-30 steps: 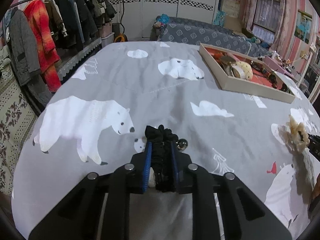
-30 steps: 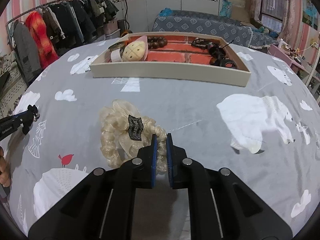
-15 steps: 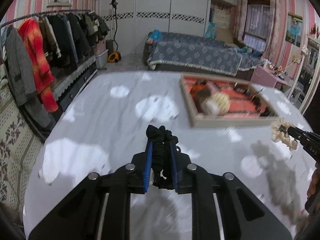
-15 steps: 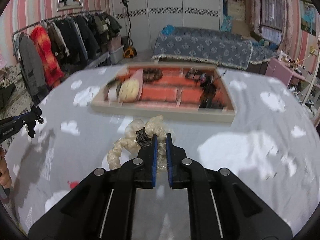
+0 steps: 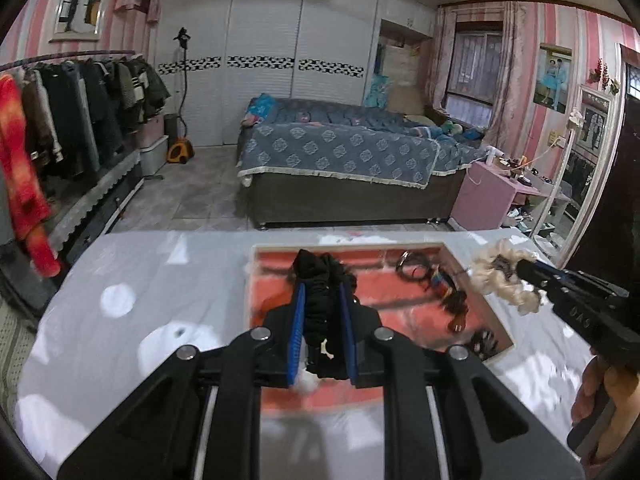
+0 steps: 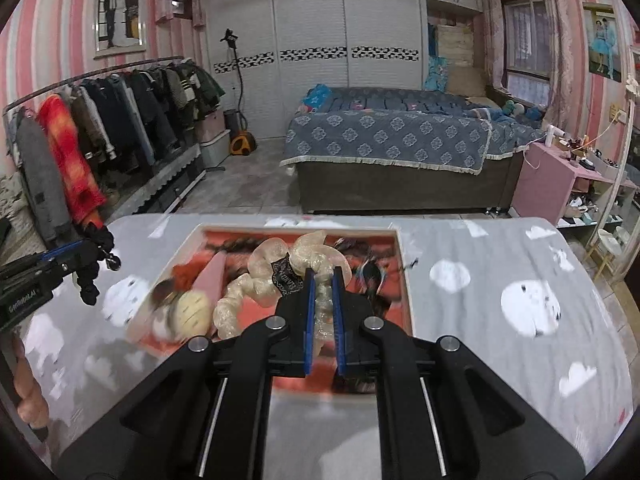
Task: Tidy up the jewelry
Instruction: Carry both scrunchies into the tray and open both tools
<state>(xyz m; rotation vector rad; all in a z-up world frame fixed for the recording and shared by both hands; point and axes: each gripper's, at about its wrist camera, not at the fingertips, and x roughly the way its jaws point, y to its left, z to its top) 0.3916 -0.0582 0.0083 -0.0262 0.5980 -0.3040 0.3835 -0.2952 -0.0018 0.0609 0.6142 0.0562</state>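
Left gripper (image 5: 322,296): jaws closed most of the way on a black scrunchie (image 5: 320,276), held above the tray (image 5: 476,276), toward its left end.
Right gripper (image 6: 321,288): jaws nearly closed on a cream scrunchie (image 6: 264,284), held over the middle of the tray; most of the fabric hangs free to the left of the jaws.
Tray: shallow, pale rim, red lining, resting on the desk (image 5: 160,280), which carries a grey cloth with white shapes.
Tray contents: dark hair ties (image 5: 416,270) toward the right end; a round cream-coloured piece (image 6: 192,310) toward the left end; further items too blurred to identify.
Handling, black scrunchie: judged light, soft and compressible; a small dark bead dangles from it in the right wrist view and may snag.
Handling, cream scrunchie: judged light and limp, with glossy ruffles that could slip; a dark label is sewn on.
Grip point: across the bunched band, where the fabric is thickest, not on a loose ruffle.
Risk: trailing loops may drape over the tray rim on release.
Task state: both scrunchies in the air, neither laid down.
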